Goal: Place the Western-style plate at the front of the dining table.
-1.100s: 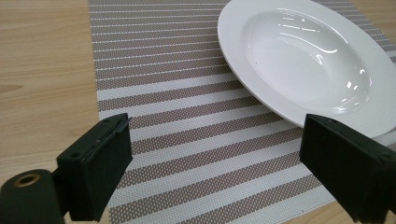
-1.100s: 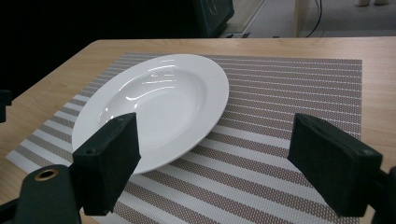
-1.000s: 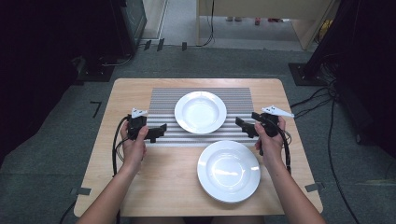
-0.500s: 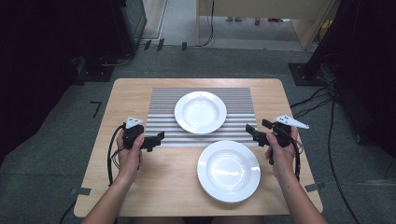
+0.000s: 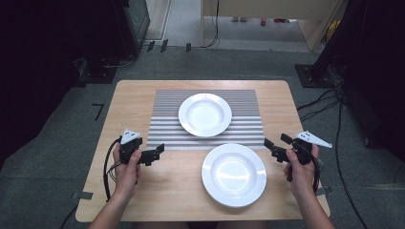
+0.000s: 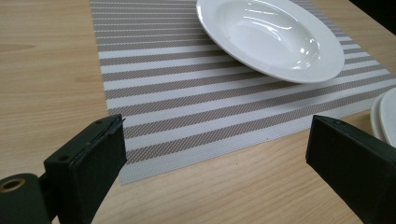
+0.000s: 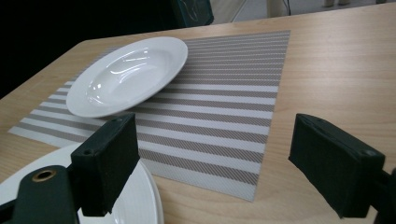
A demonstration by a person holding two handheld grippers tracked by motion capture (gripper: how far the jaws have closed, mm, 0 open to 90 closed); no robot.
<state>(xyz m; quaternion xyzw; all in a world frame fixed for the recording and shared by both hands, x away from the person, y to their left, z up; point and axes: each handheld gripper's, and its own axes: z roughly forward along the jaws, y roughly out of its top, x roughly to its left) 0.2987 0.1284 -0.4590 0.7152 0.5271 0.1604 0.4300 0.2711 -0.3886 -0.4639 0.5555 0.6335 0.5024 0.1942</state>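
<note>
A white deep plate (image 5: 205,114) sits on a grey-and-white striped placemat (image 5: 167,129). A second white plate (image 5: 234,174) lies on the bare wood nearer the person. My left gripper (image 5: 160,151) is held low at the mat's near left corner, open, with nothing between its jaws. In the left gripper view the left gripper (image 6: 217,135) frames the mat (image 6: 187,93), with the far plate (image 6: 271,37) beyond. My right gripper (image 5: 274,143) hovers open and empty just right of the near plate. In the right gripper view the right gripper (image 7: 215,140) spans the mat's corner (image 7: 224,116), near the near plate (image 7: 149,200) and the far plate (image 7: 126,74).
The wooden table (image 5: 133,95) has bare strips left and right of the mat. Cables (image 5: 334,109) trail over the grey carpet to the right, and dark equipment (image 5: 119,28) stands behind the table at the left. Each gripper's own cable hangs by the table's near edge.
Both hands have drawn back toward the near edge of the table. The right gripper also shifted outward to the right. Jaws stay as wide as before; plates have not moved.
</note>
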